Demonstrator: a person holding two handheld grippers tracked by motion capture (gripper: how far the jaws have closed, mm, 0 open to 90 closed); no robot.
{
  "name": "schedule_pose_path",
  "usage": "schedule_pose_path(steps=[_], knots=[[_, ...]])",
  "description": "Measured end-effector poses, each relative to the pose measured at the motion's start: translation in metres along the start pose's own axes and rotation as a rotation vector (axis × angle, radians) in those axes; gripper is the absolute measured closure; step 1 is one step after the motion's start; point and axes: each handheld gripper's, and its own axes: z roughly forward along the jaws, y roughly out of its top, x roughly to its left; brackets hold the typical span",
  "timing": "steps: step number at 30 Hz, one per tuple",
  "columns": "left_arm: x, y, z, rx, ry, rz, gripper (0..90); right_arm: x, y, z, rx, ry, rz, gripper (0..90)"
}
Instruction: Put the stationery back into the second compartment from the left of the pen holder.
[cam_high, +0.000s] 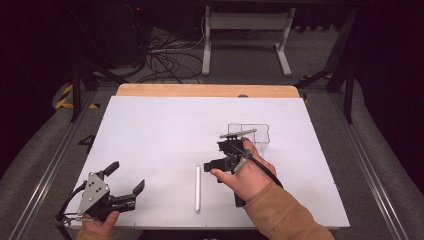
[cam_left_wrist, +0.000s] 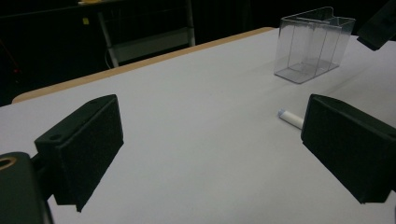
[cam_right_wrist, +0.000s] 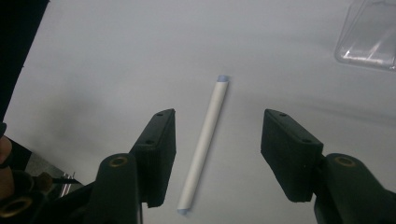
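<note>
The left gripper (cam_high: 126, 176) rests at the near left corner of the white counter (cam_high: 160, 130), held by a hand at the near edge, with its jaws spread wide and nothing between them; in the left gripper view its two black pads (cam_left_wrist: 86, 140) stand far apart over bare counter, and past the right-hand pad the capped end of the white tube (cam_left_wrist: 291, 118) peeks out. That white tube (cam_high: 198, 189) lies flat near the middle of the counter's near half, its length running near to far, well apart from the left gripper and just to the left of the right hand. The right gripper (cam_high: 220, 162) hangs above it, released: in the right gripper view the tube (cam_right_wrist: 205, 140) lies on the counter between the two jaws, which stand clear of it on either side without touching. Farther off and to the right stands a clear plastic box (cam_high: 255, 134) with a divider inside, upright on the counter, just beyond the right gripper
</note>
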Motion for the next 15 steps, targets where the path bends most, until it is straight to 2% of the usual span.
schedule_pose_path(steps=[2,7,11,15], knots=[[0.000,0.000,0.000,0.000,0.001,-0.003,6.4,0.001,0.002,0.003,0.033,-0.007,0.022,46.9],[0.001,0.000,0.001,0.001,0.000,-0.004,6.5,0.006,0.004,0.011,0.068,-0.022,0.076,47.3],[0.001,0.000,0.001,0.003,-0.003,0.001,6.5,0.007,0.005,0.018,0.092,-0.027,0.089,48.5],[0.000,0.000,0.002,0.004,-0.007,0.000,6.5,0.008,0.005,0.027,0.126,-0.054,0.116,48.5]])
